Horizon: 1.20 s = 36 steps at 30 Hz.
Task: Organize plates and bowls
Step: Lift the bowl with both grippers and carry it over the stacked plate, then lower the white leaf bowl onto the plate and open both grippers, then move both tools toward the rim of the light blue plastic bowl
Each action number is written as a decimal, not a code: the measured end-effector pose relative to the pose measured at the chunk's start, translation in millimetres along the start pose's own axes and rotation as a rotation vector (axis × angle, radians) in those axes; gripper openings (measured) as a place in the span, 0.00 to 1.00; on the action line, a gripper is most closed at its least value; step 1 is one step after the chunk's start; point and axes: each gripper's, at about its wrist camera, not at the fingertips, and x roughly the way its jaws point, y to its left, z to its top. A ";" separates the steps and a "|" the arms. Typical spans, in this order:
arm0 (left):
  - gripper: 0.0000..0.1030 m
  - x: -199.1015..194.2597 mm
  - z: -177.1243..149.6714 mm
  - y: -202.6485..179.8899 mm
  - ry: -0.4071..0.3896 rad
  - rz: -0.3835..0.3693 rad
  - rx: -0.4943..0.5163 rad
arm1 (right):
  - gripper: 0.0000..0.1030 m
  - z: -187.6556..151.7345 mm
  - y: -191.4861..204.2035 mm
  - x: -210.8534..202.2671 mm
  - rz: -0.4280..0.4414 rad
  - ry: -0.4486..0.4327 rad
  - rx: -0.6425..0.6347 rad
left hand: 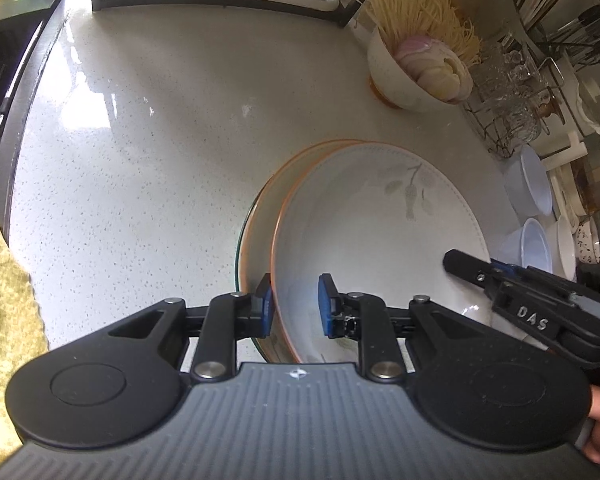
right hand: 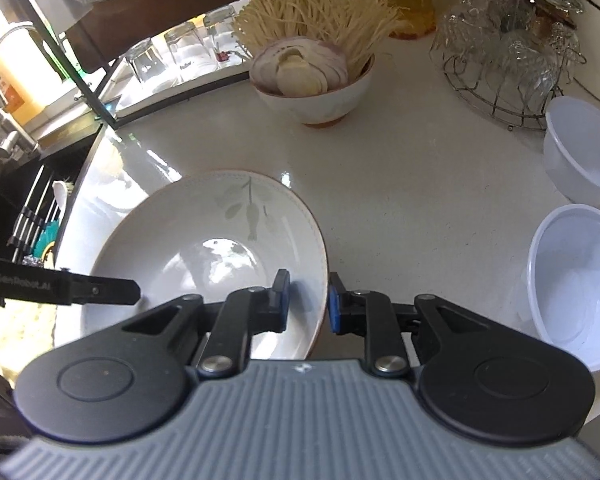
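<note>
Left gripper (left hand: 294, 306): jaws parted, blue pads (left hand: 325, 305) set apart, fingers directed forward and down. Right gripper (right hand: 308, 308): jaws likewise parted, a narrow gap kept between the pads (right hand: 283, 307). Both are held close together, each finger tip seen in the other's view.

Right tongs (right hand: 308, 306) open astride floral bowl (right hand: 204, 256) rim, two plastic bowls (right hand: 576, 276) right, countertop (right hand: 400, 208)

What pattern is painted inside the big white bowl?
A pale grey-green leafy sprig on the bowl, clearest in the right wrist view.
</note>
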 end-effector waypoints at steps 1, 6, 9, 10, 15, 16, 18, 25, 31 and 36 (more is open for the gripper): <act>0.26 -0.8 1.0 1.5 0.005 -0.009 -0.004 | 0.25 0.1 0.8 1.1 0.000 0.002 -0.002; 0.35 -7.8 6.3 10.2 0.011 -0.062 -0.031 | 0.25 -0.6 6.0 8.4 -0.008 0.035 -0.024; 0.35 -7.9 10.5 15.1 0.032 -0.090 -0.040 | 0.25 0.8 4.7 9.4 -0.007 0.040 -0.008; 0.35 -7.6 10.9 15.5 0.038 -0.096 -0.043 | 0.25 1.0 4.7 9.6 -0.009 0.042 -0.005; 0.39 -8.2 10.2 14.3 0.067 -0.106 -0.023 | 0.25 1.9 2.4 8.1 -0.034 0.030 0.037; 0.39 -8.6 11.0 14.5 0.080 -0.107 -0.026 | 0.25 1.6 -0.1 7.2 -0.033 0.026 0.055; 0.42 -11.4 11.9 13.0 0.090 -0.097 -0.021 | 0.25 0.8 -6.0 4.2 -0.029 0.022 0.096; 0.57 -28.7 5.0 -1.8 0.009 0.003 0.103 | 0.25 9.1 -11.9 -20.9 -0.044 -0.051 0.153; 0.57 -49.9 3.3 3.6 -0.073 0.020 0.089 | 0.25 19.1 -4.6 -50.0 -0.049 -0.130 0.128; 0.57 -81.2 5.1 -7.6 -0.180 0.037 0.099 | 0.25 29.9 2.6 -82.5 -0.015 -0.208 0.114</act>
